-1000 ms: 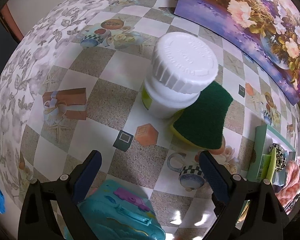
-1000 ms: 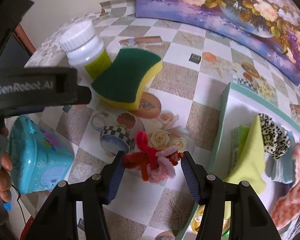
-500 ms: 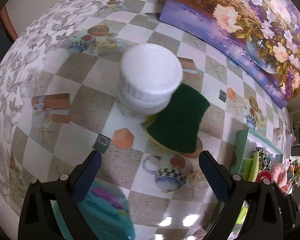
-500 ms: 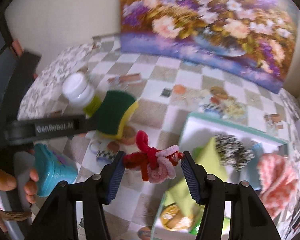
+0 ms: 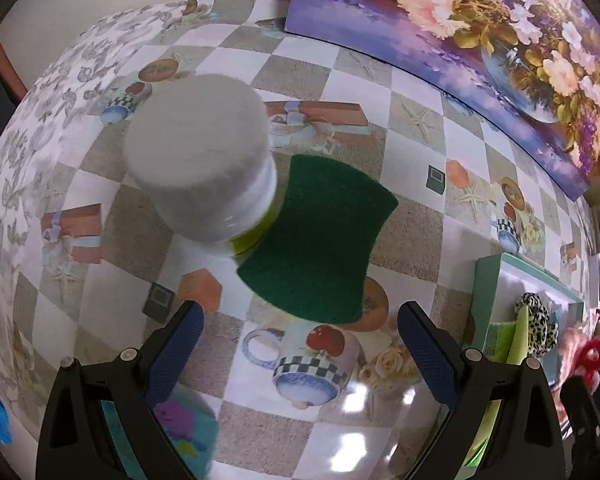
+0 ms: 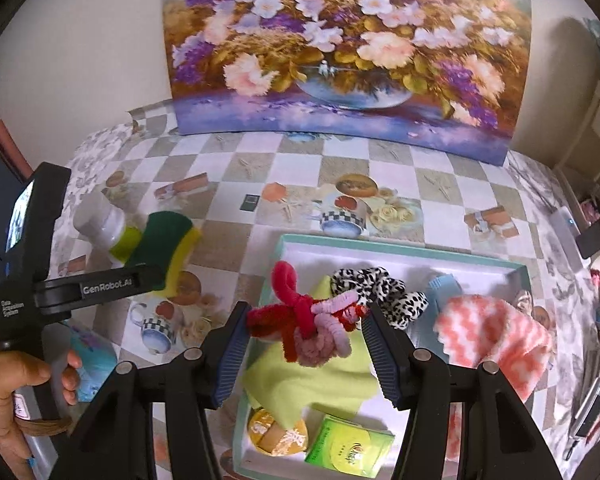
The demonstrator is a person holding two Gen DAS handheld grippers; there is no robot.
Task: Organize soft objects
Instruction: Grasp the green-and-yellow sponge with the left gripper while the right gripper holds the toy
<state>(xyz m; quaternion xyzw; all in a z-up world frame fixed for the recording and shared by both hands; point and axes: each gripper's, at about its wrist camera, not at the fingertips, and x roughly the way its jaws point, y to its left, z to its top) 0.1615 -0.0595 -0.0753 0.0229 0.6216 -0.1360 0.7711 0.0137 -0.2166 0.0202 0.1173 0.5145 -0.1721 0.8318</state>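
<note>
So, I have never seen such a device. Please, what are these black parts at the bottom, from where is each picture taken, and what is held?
A person holds a hand tool in each hand. Each has a two-finger gripper and a camera looking along the fingers.

The left camera shows the open, empty left gripper above a green sponge and a white bottle on the table.

The right camera shows the right gripper holding a fuzzy red and pink bundle above a tray of soft things.

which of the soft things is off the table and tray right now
The red and pink fuzzy pipe-cleaner bundle, clamped in the right gripper above the teal tray; the other soft items lie in the tray or on the table.
</note>
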